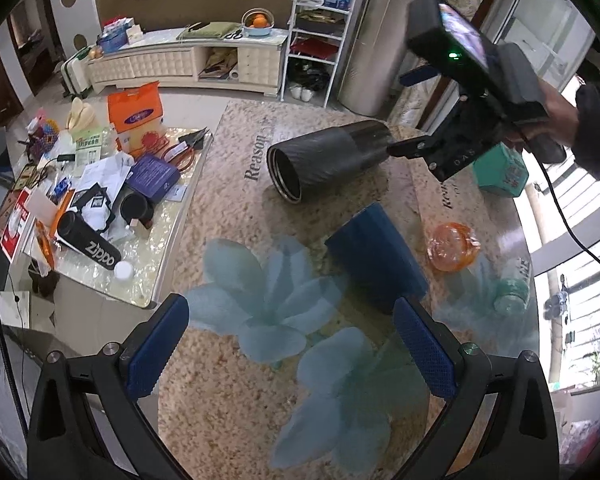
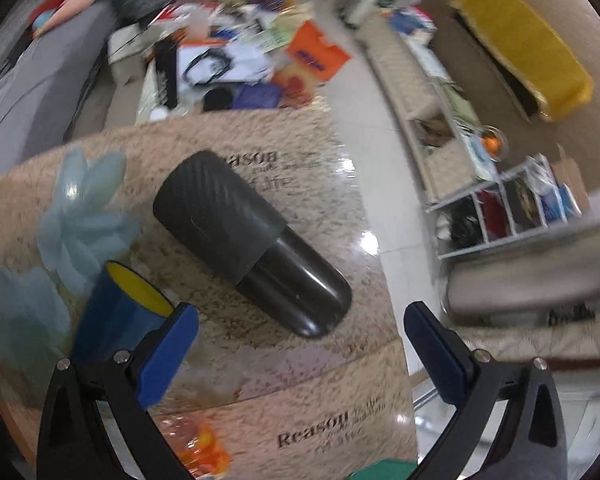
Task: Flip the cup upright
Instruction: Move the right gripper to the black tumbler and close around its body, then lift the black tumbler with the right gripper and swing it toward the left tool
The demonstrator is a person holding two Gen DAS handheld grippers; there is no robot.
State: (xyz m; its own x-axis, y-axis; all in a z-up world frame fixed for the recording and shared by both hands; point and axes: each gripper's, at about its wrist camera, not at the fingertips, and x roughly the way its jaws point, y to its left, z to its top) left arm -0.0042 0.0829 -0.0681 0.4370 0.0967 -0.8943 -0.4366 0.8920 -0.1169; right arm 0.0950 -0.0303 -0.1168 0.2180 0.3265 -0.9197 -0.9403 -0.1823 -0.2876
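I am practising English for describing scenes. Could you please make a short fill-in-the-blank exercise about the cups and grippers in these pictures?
1. The black cup lies on its ____.
2. The inside of the blue cup is ____.
3. The right gripper is ____, holding nothing.
4. The left gripper is nearest the ____ cup.

Missing words: side; yellow; open; blue

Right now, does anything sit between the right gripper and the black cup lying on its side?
Nothing visible does. The right gripper is open, and the black carbon-pattern cup lies on its side just ahead of its fingers on the table. The blue cup with yellow inside stands off to one side, out of the path.
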